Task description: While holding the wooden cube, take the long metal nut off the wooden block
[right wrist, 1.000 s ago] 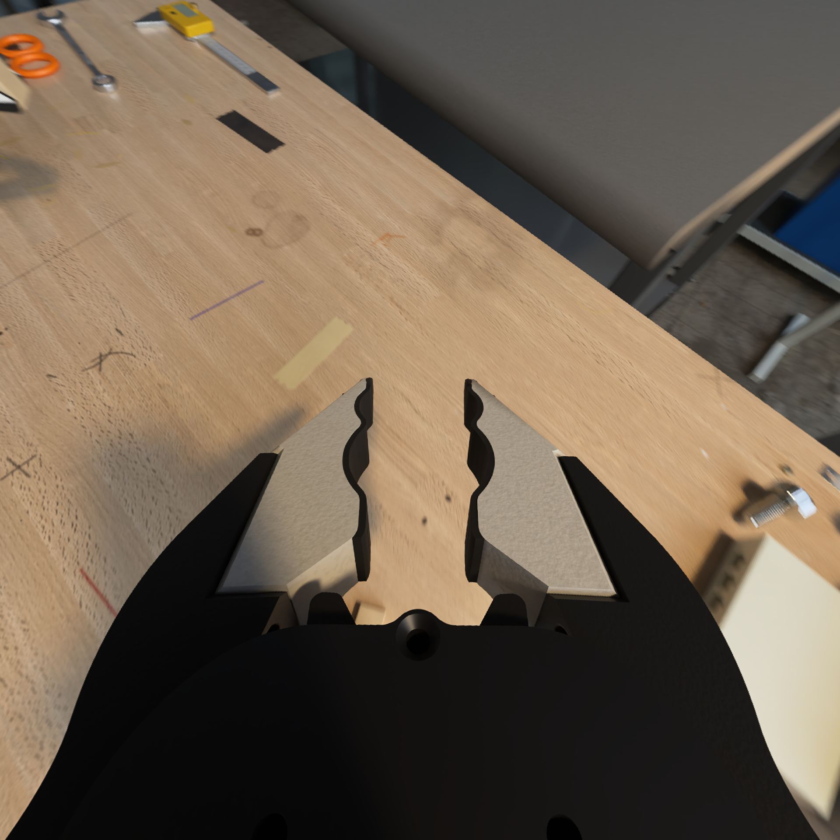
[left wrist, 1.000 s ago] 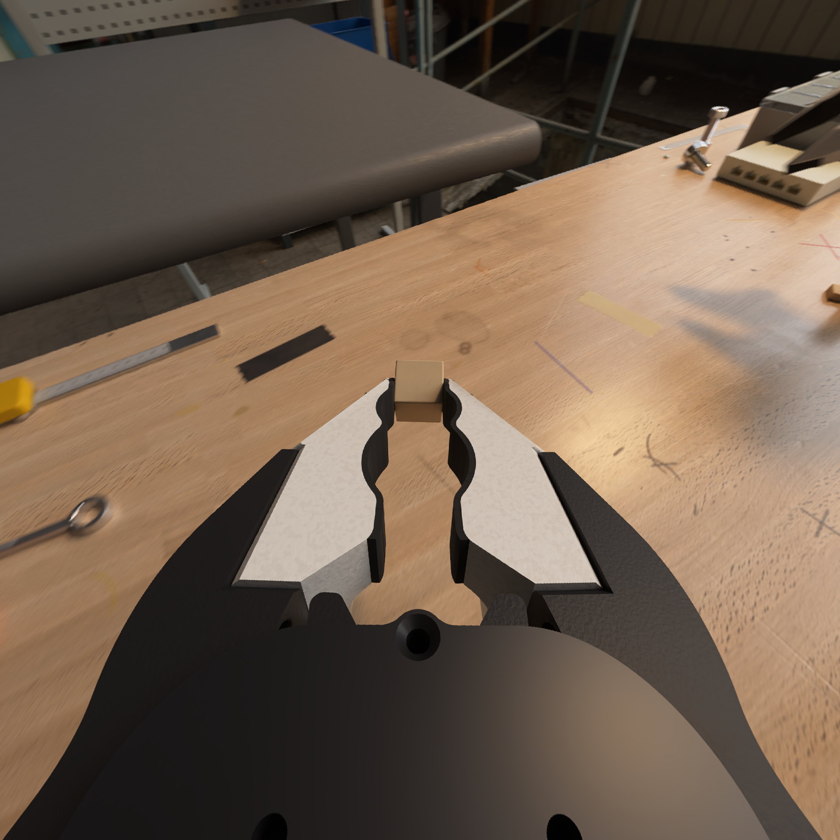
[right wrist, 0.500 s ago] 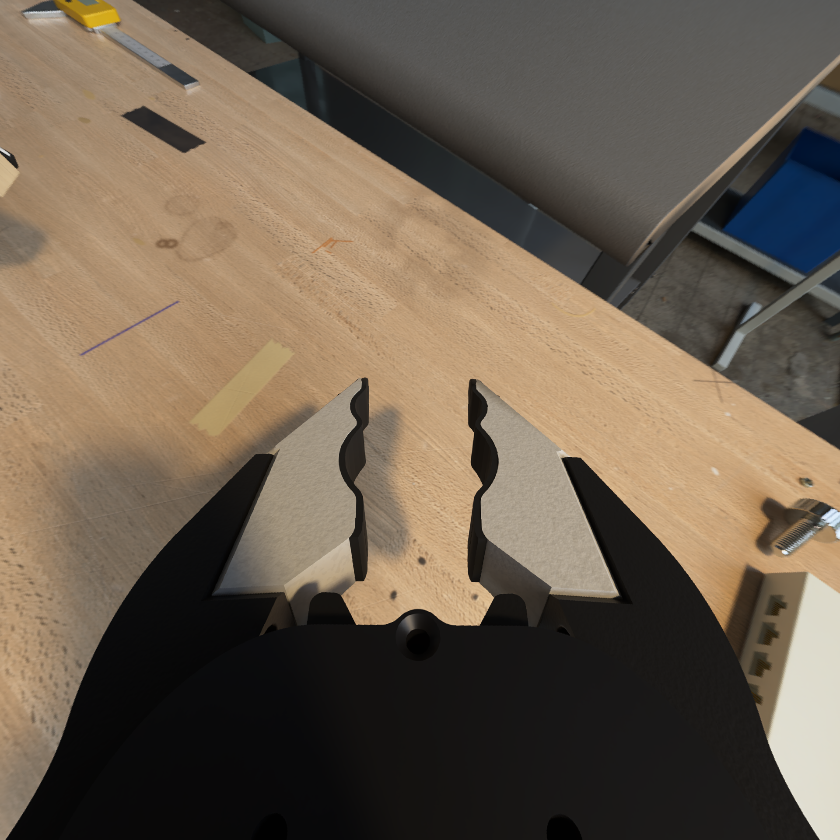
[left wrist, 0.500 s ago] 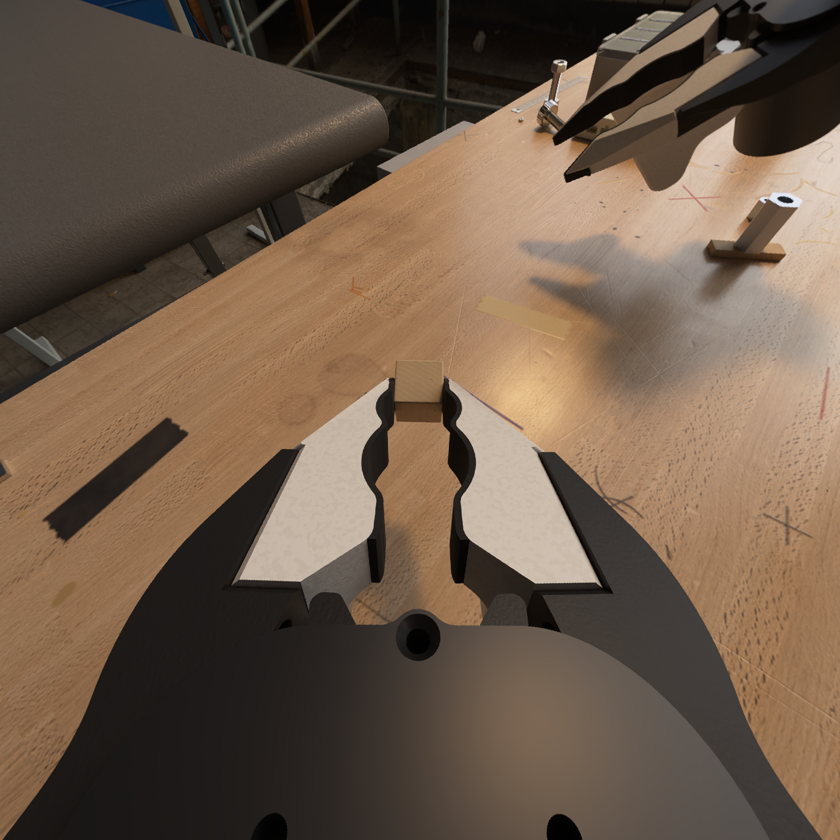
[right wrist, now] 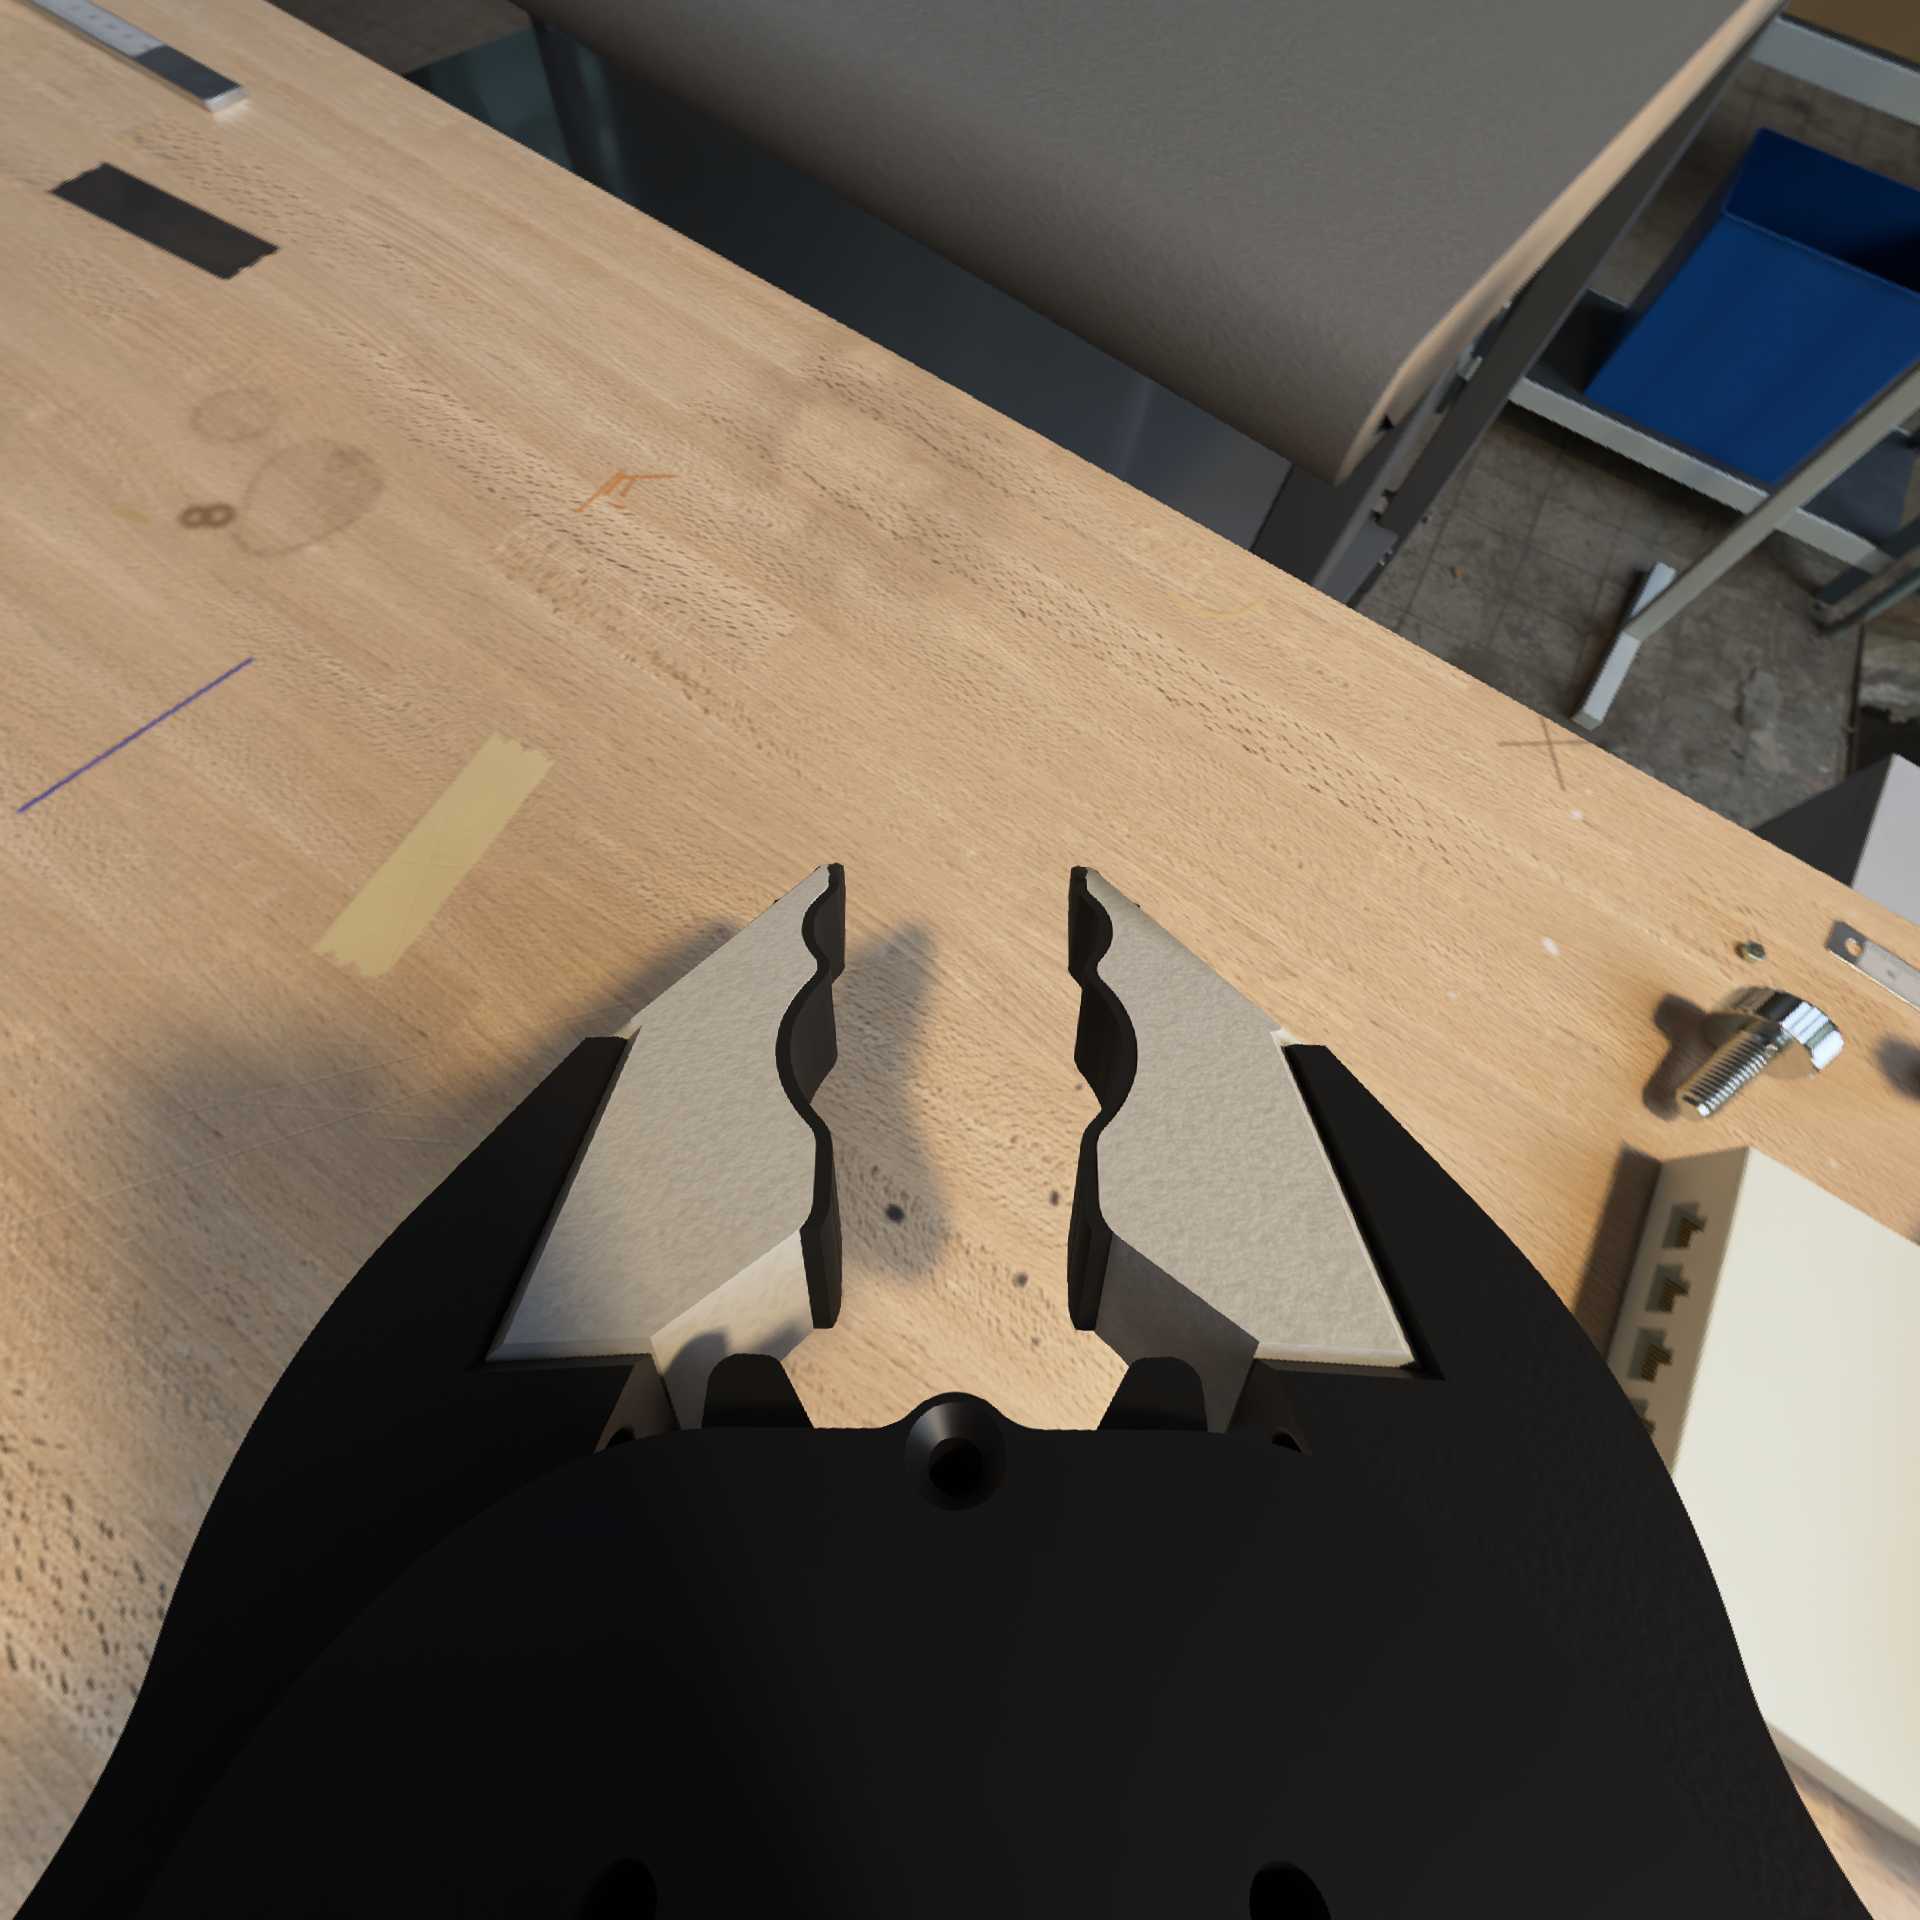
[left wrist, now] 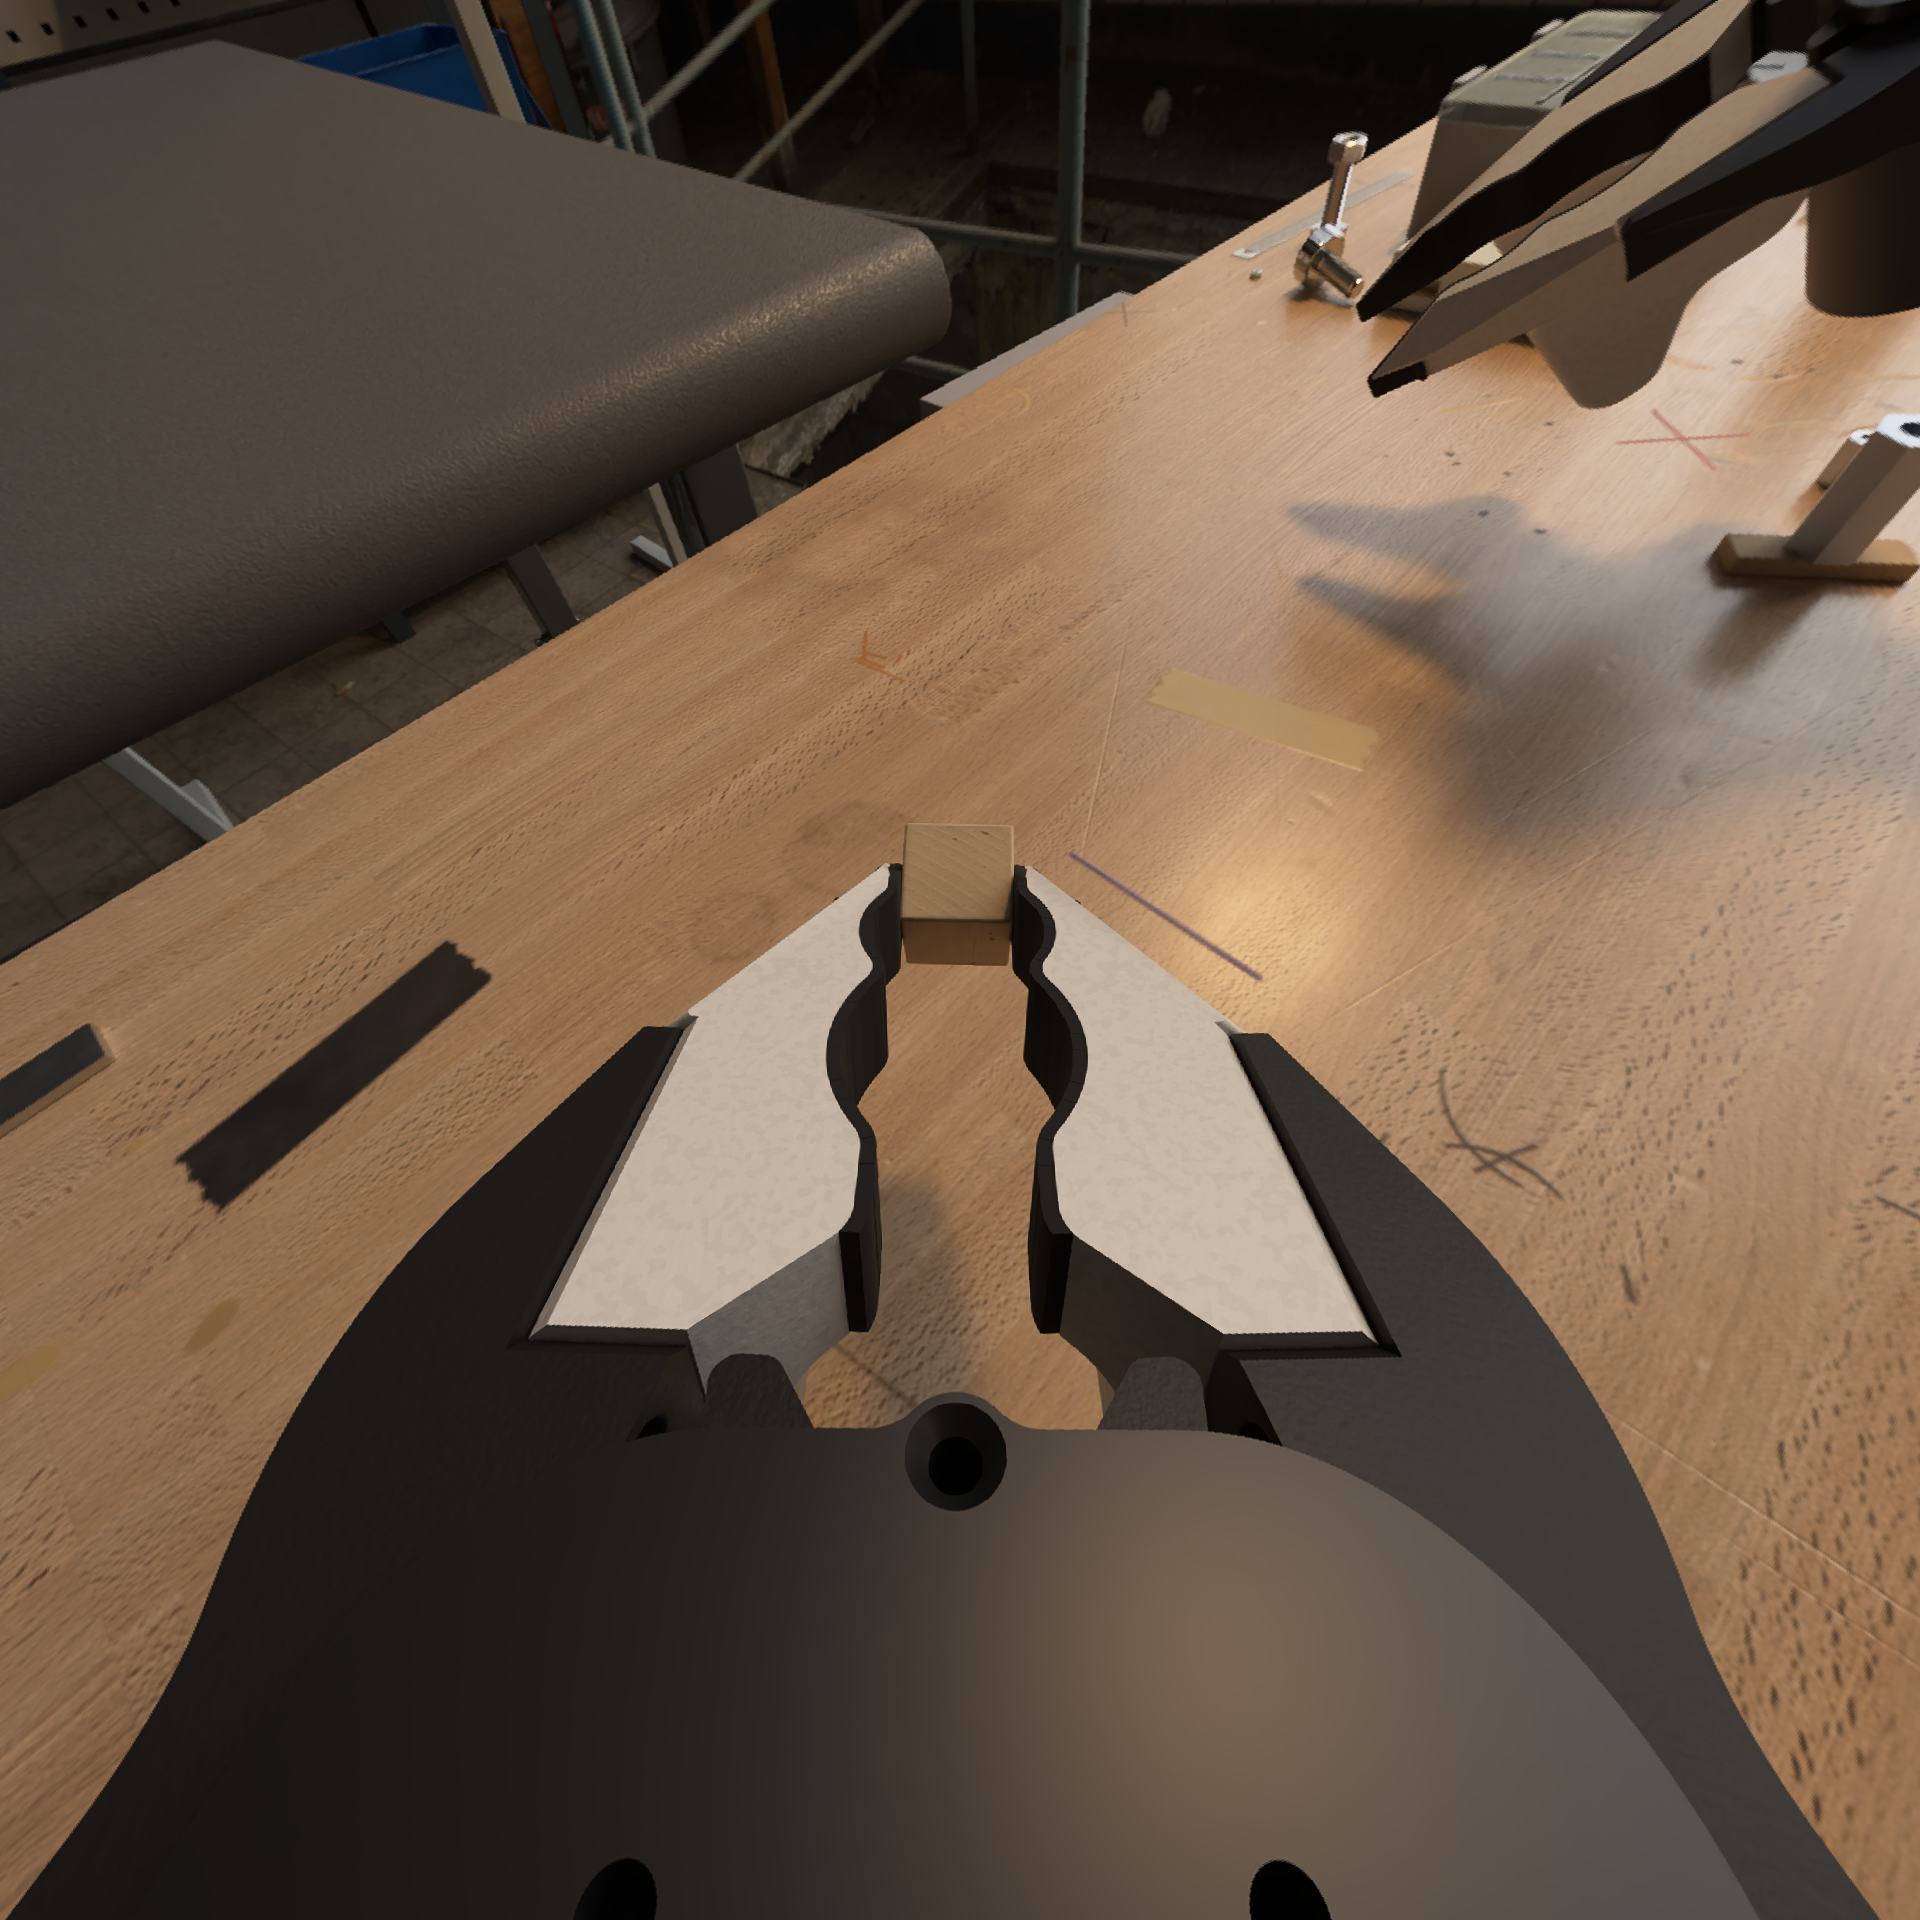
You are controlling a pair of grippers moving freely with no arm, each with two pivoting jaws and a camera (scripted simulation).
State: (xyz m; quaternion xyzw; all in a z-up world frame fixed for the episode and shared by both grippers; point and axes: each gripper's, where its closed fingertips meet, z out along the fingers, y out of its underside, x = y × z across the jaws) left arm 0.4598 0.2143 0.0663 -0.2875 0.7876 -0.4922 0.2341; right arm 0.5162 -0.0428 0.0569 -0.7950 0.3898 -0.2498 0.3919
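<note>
Left gripper (left wrist: 956, 883) pinches wooden cube (left wrist: 956, 891) at frame middle w/ its tips, so it can't drop. Right gripper (right wrist: 956, 883) is open & empty, free for long metal nut (left wrist: 1860, 497), leaning on wooden block (left wrist: 1813, 561) at right edge.

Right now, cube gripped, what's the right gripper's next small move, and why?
Probably swing the open right gripper toward the long metal nut, upright on its wooden block. Its own view shows only bare bench between its fingertips. The left gripper just holds the wooden cube.
</note>
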